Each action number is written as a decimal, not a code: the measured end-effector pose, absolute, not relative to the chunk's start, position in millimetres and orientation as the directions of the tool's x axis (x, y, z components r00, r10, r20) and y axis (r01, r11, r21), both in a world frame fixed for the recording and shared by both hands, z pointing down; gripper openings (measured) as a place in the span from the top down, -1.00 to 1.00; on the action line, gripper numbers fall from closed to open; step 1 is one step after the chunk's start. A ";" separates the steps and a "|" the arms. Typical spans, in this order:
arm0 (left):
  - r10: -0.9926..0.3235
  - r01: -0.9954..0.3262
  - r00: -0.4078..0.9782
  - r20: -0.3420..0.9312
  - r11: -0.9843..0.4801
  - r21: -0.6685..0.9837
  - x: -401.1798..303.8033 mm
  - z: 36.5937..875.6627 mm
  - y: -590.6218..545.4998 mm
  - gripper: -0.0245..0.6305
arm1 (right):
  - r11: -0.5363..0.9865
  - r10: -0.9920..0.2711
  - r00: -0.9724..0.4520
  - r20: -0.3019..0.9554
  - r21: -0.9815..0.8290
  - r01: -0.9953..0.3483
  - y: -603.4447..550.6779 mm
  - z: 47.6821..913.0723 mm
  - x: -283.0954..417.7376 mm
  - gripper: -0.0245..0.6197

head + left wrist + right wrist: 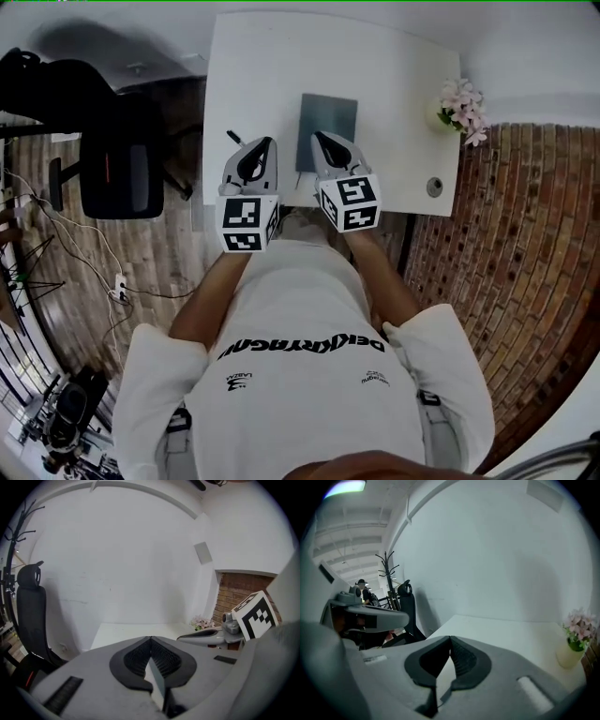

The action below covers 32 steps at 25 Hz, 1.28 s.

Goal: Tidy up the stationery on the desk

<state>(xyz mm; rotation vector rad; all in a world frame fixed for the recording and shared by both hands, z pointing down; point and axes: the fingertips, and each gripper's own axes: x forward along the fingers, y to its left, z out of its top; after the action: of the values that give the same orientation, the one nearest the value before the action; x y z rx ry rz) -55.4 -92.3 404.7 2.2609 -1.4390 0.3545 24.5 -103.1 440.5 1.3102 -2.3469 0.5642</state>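
One grey notebook [330,120] is laid flat on the white counter [262,66], with its long axis running away from the person toward the wall. One potted flower [461,105] is set at the counter's right edge, and one black chair [117,159] is placed off its left side. Two claws are held over the near part of the counter. The left claw [265,142] and right claw [319,137] are both clenched on nothing. The notebook is found just ahead of the right claw and to the right of the left one.

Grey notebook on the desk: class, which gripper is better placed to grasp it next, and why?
Right, probably. The right gripper overlaps the near edge of the grey notebook in the head view; the left gripper sits off its left side. Both are shut, so either must open first.
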 end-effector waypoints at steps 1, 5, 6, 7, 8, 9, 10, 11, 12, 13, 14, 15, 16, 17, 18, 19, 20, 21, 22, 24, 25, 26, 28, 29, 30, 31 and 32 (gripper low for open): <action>-0.805 -0.912 0.410 0.429 -0.352 0.211 -64.8 401.9 -90.1 0.93 | 0.499 -0.693 -0.498 0.521 -0.152 -0.853 -102.8 442.3 13.4 0.92; -0.844 -0.938 0.342 0.414 -0.281 0.203 -100.7 394.1 -79.1 0.93 | 0.573 -0.625 -0.550 0.554 -0.152 -0.805 -99.7 458.0 -27.5 0.79; -0.850 -0.942 0.329 0.412 -0.265 0.205 -108.5 393.7 -76.6 0.93 | 0.589 -0.609 -0.559 0.563 -0.151 -0.794 -98.9 463.0 -36.2 0.79; -0.855 -0.946 0.316 0.411 -0.250 0.206 -116.3 393.5 -74.4 0.93 | 0.603 -0.593 -0.566 0.573 -0.150 -0.783 -98.0 468.2 -44.9 0.77; -0.860 -0.950 0.303 0.410 -0.237 0.205 -124.2 393.6 -72.3 0.93 | 0.617 -0.577 -0.572 0.583 -0.148 -0.773 -97.0 473.6 -53.6 0.75; -0.865 -0.953 0.290 0.410 -0.223 0.205 -132.2 393.8 -70.4 0.93 | 0.631 -0.561 -0.578 0.593 -0.146 -0.762 -96.3 479.2 -62.6 0.74; -0.868 -0.956 0.278 0.410 -0.210 0.204 -140.2 394.1 -68.7 0.93 | 0.643 -0.545 -0.583 0.603 -0.146 -0.752 -95.7 485.1 -71.6 0.73; -0.872 -0.959 0.267 0.410 -0.197 0.205 -147.8 394.4 -67.0 0.93 | 0.654 -0.529 -0.587 0.612 -0.146 -0.742 -95.2 491.6 -80.5 0.72; -0.876 -0.961 0.255 0.410 -0.184 0.206 -155.0 395.0 -65.3 0.93 | 0.664 -0.514 -0.590 0.622 -0.147 -0.733 -94.7 498.5 -89.1 0.72; -0.879 -0.963 0.245 0.409 -0.172 0.207 -161.5 395.8 -63.4 0.93 | 0.674 -0.499 -0.592 0.633 -0.147 -0.724 -94.2 505.6 -97.1 0.71; -0.882 -0.965 0.235 0.409 -0.160 0.209 -167.4 396.9 -61.3 0.93 | 0.683 -0.484 -0.593 0.644 -0.146 -0.716 -93.4 513.0 -104.4 0.70; -0.884 -0.966 0.225 0.410 -0.149 0.210 -172.9 398.1 -58.8 0.93 | 0.691 -0.469 -0.591 0.656 -0.144 -0.708 -92.1 520.7 -111.1 0.70; -0.886 -0.968 0.215 0.411 -0.138 0.210 -178.0 399.7 -56.3 0.93 | 0.698 -0.455 -0.589 0.667 -0.143 -0.701 -90.2 528.6 -117.2 0.70; -0.888 -0.970 0.205 0.413 -0.126 0.209 -182.8 401.7 -54.0 0.93 | 0.704 -0.441 -0.587 0.679 -0.143 -0.695 -88.1 536.5 -122.4 0.69; -0.889 -0.971 0.194 0.416 -0.114 0.210 -187.2 404.0 -52.4 0.93 | 0.710 -0.429 -0.584 0.690 -0.142 -0.690 -86.4 544.4 -126.8 0.68; -0.889 -0.972 0.185 0.419 -0.102 0.213 -191.4 406.6 -51.4 0.93 | 0.715 -0.418 -0.579 0.700 -0.140 -0.685 -85.2 552.3 -130.4 0.67; -0.889 -0.972 0.177 0.423 -0.090 0.218 -195.6 409.2 -50.7 0.93 | 0.719 -0.408 -0.574 0.710 -0.137 -0.681 -84.4 559.8 -133.6 0.68; -0.888 -0.972 0.170 0.427 -0.079 0.223 -199.6 411.6 -50.0 0.93 | 0.722 -0.398 -0.568 0.720 -0.136 -0.678 -83.8 567.0 -136.4 0.67; -0.887 -0.971 0.165 0.431 -0.071 0.226 -203.2 413.7 -49.2 0.93 | 0.725 -0.389 -0.563 0.729 -0.135 -0.676 -83.2 573.8 -138.9 0.67; -0.886 -0.972 0.156 0.436 -0.059 0.228 -208.7 416.9 -48.0 0.93 | 0.728 -0.375 -0.552 0.745 -0.132 -0.673 -83.0 585.9 -143.3 0.66; -0.886 -0.972 0.152 0.438 -0.054 0.228 -210.9 418.3 -47.2 0.93 | 0.729 -0.370 -0.547 0.751 -0.130 -0.672 -83.4 590.8 -145.3 0.66; -0.886 -0.973 0.148 0.440 -0.050 0.227 -213.1 419.6 -46.2 0.93 | 0.730 -0.366 -0.542 0.756 -0.128 -0.671 -83.9 595.2 -147.6 0.66; -0.885 -0.973 0.140 0.444 -0.041 0.225 -218.5 422.5 -43.1 0.93 | 0.734 -0.360 -0.533 0.766 -0.120 -0.668 -85.0 603.6 -153.4 0.66; -0.884 -0.974 0.136 0.447 -0.036 0.225 -220.9 424.3 -41.0 0.93 | 0.736 -0.357 -0.528 0.771 -0.116 -0.667 -85.2 608.2 -156.3 0.66; -0.883 -0.974 0.133 0.450 -0.032 0.226 -222.2 426.4 -39.0 0.93 | 0.737 -0.352 -0.523 0.776 -0.114 -0.666 -85.1 612.8 -158.6 0.67; -0.880 -0.973 0.134 0.455 -0.030 0.228 -222.4 428.8 -37.2 0.93 | 0.736 -0.347 -0.517 0.782 -0.115 -0.668 -84.9 617.1 -160.1 0.68; -0.878 -0.973 0.136 0.460 -0.031 0.230 -222.1 431.4 -35.9 0.93 | 0.733 -0.342 -0.511 0.788 -0.116 -0.670 -84.8 620.8 -161.4 0.68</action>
<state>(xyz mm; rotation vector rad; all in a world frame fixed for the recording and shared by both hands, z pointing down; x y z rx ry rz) -222.1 -35.9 431.4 1.9384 -1.7714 0.2607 -161.4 -84.8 620.8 0.7617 -2.1415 0.5295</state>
